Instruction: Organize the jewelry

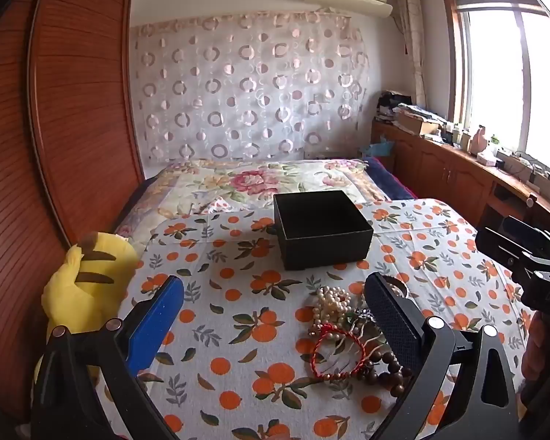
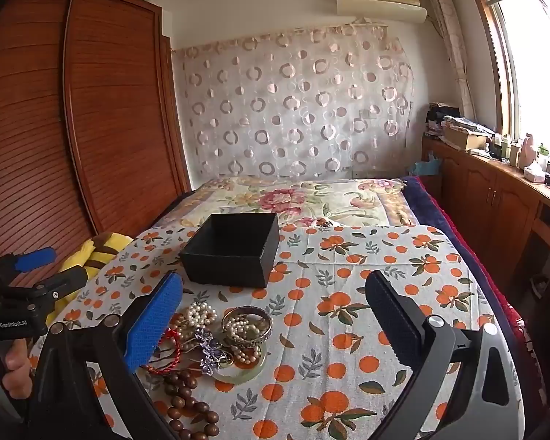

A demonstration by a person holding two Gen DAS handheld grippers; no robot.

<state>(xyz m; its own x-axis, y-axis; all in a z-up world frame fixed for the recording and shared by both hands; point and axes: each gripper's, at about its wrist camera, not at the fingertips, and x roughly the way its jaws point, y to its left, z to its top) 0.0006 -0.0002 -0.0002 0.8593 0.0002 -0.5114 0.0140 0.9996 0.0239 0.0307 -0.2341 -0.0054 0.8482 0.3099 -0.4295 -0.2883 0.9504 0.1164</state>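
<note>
A heap of jewelry (image 1: 344, 333) lies on an orange-print cloth: pearl strands (image 2: 201, 313), a red cord bracelet (image 1: 337, 354), brown wooden beads (image 2: 189, 403), a metal bangle (image 2: 246, 324), a jade bangle (image 2: 238, 372) and a purple brooch (image 2: 209, 352). Behind it stands an open, empty black box (image 1: 322, 229) (image 2: 233, 253). My left gripper (image 1: 275, 311) hovers open, the heap by its right finger. My right gripper (image 2: 275, 311) is open too, the heap by its blue left finger. Nothing sits between either pair of fingers.
A yellow striped plush toy (image 1: 84, 286) lies at the cloth's left edge beside a wooden wardrobe (image 1: 73, 110). A floral bedspread (image 2: 293, 198) stretches behind the box. Wooden cabinets (image 2: 495, 198) with clutter run under the window on the right. A hand (image 2: 13, 365) grips the left tool.
</note>
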